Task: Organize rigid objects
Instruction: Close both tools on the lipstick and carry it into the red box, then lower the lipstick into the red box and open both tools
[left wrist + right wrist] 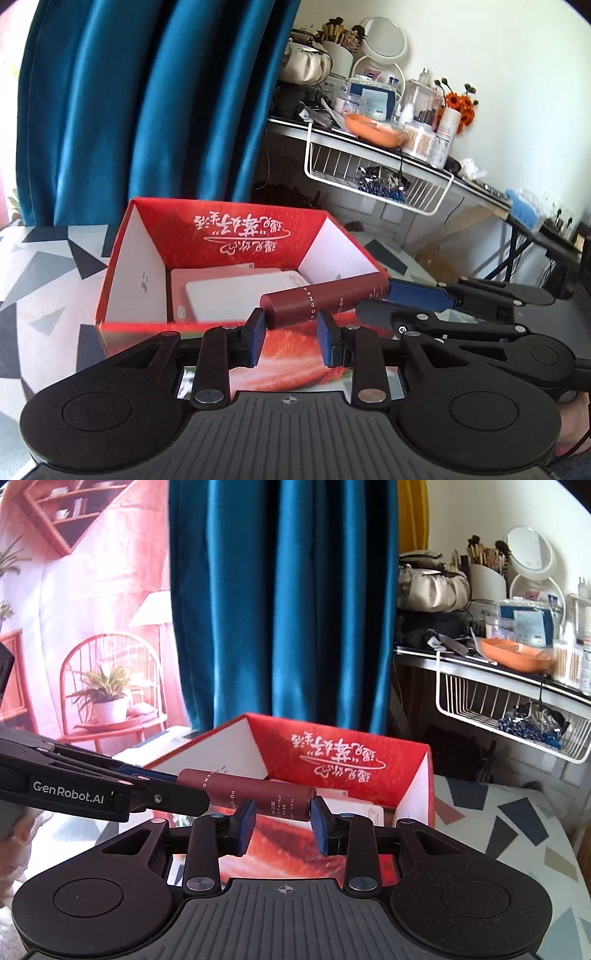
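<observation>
Left gripper [290,325]: narrowed onto one end of the tube [325,299], fingertips only; pads appear to touch its sides.
Right gripper [282,814]: closed the same way on the opposite end, pads against the tube wall.
Tube: dark red cylinder, roughly level, held in the air between the two grippers, above the near right part of the box [147,326] and not touching it.
Box: red, open-topped, on the patterned table [44,280]; flat white packs [229,299] already lie on its floor.
Step in hand: judged to be a hand-over or a joint lowering of the tube into the box.
Good practice: one gripper should keep a firm pinch before the other lets go, since a round wall held at the tips can roll out.
Placement: lower the tube past the rim and lay it lengthwise on or beside the packs; release only once it is supported.
Risk: a tilted end may catch the right wall.
</observation>
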The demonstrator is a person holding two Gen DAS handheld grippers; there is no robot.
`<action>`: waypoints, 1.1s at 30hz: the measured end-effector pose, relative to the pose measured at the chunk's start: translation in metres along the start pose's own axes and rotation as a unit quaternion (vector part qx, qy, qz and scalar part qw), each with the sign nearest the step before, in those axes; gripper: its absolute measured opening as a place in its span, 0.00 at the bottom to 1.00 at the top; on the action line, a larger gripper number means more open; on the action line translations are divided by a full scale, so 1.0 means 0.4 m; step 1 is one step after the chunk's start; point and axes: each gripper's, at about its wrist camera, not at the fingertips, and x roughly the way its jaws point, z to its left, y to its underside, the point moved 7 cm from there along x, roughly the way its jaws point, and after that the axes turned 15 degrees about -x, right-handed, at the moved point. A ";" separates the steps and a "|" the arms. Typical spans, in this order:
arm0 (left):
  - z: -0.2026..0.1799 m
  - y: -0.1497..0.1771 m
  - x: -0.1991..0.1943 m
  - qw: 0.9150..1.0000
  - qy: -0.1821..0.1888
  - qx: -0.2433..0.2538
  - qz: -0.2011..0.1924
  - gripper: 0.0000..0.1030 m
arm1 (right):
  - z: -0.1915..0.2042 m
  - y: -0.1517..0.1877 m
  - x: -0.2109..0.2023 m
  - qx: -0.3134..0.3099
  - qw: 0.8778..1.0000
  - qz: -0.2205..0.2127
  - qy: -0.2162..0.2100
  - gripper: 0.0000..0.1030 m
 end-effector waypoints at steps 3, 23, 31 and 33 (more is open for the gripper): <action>0.022 -0.026 0.053 1.000 0.009 -0.021 0.019 0.31 | -0.025 -0.009 0.053 -0.001 1.000 0.025 -0.005 0.29; 0.105 -0.032 0.262 0.990 -0.076 -0.012 0.118 0.31 | -0.085 0.060 0.295 0.085 0.980 0.172 -0.057 0.28; 0.113 -0.028 0.276 0.990 -0.069 -0.024 0.123 0.31 | -0.089 0.065 0.301 0.089 0.979 0.176 -0.056 0.31; 0.111 -0.028 0.273 0.990 -0.072 -0.019 0.121 0.31 | -0.087 0.061 0.297 0.085 0.980 0.173 -0.056 0.31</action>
